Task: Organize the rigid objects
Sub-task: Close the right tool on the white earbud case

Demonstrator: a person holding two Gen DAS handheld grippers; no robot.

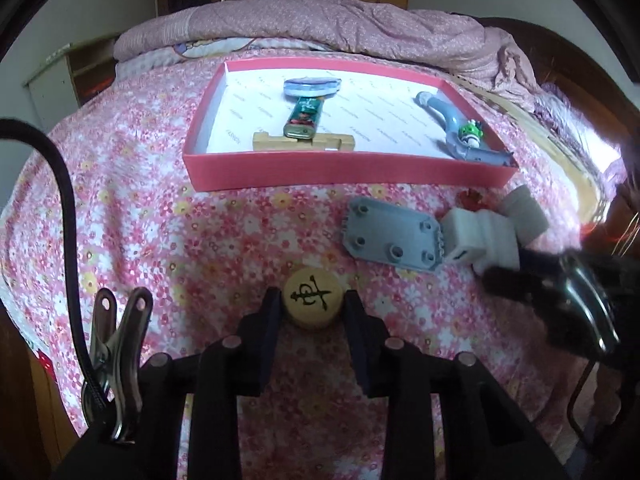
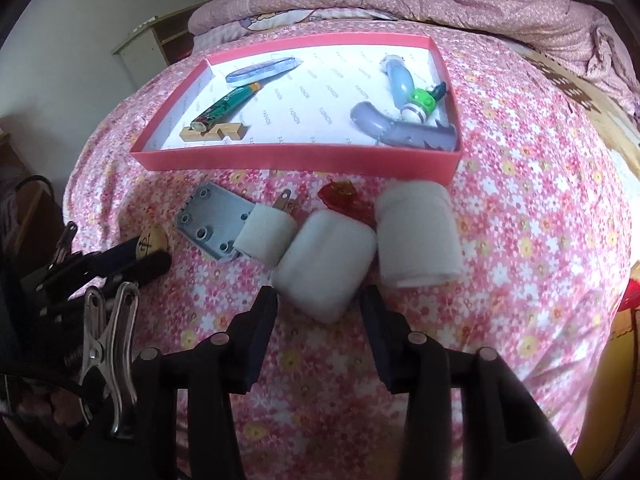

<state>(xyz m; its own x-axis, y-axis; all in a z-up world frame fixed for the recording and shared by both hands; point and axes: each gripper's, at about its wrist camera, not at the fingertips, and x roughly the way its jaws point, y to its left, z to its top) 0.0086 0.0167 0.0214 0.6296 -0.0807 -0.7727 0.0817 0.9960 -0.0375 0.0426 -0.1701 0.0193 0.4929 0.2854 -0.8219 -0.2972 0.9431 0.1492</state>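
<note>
My left gripper (image 1: 313, 304) is shut on a round wooden chess piece (image 1: 313, 303) with a black character, low over the flowered bedspread; it also shows in the right wrist view (image 2: 149, 244). My right gripper (image 2: 318, 302) is open, its fingers on either side of a white rounded case (image 2: 326, 266) that lies on the bed. A white plug adapter (image 2: 264, 240), a grey plate with holes (image 2: 210, 220) and a white roll (image 2: 418, 234) lie beside it. A red box (image 1: 344, 170) holds a lighter (image 1: 302, 118), a wooden block (image 1: 304, 143), a blue oval case (image 1: 312, 87) and grey pipe parts (image 1: 456, 124).
A small red trinket (image 2: 340, 194) lies between the box and the white case. A folded pink quilt (image 1: 340, 28) lies behind the box. Wooden cupboards (image 1: 72, 76) stand to the left of the bed.
</note>
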